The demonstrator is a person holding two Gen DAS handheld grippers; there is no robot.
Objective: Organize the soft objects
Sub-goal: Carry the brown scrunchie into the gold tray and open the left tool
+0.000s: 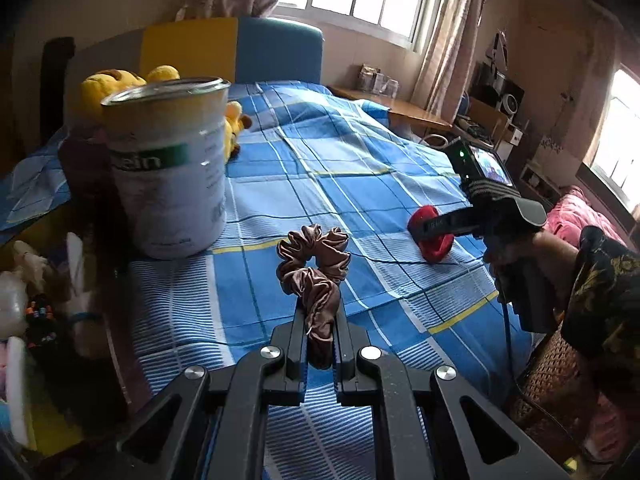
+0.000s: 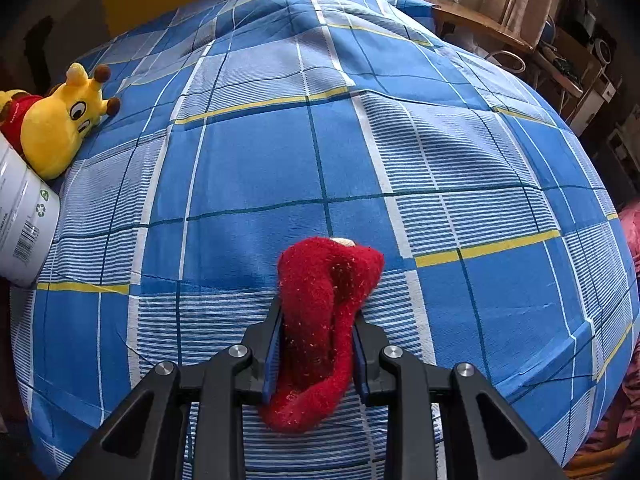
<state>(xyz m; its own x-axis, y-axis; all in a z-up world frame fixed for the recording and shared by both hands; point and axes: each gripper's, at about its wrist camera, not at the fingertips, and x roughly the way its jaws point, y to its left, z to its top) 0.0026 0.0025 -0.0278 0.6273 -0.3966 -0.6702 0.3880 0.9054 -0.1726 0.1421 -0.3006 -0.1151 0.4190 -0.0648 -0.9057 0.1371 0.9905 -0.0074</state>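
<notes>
Left gripper [image 1: 319, 312] jaws pinch limp brown satin scrunchie [image 1: 314, 268]; right gripper [image 2: 318, 320] jaws squeeze fluffy red sock [image 2: 320, 304]. Both light, compressible; grip bunched middle.

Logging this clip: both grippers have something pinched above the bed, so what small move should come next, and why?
Probably carry the left gripper over the open tin can and drop the brown scrunchie in. It is clamped on the scrunchie, clear of the plaid bedspread, and the can stands close to its left. The right gripper is shut on a red fuzzy sock near the bedspread, so it can wait.
</notes>
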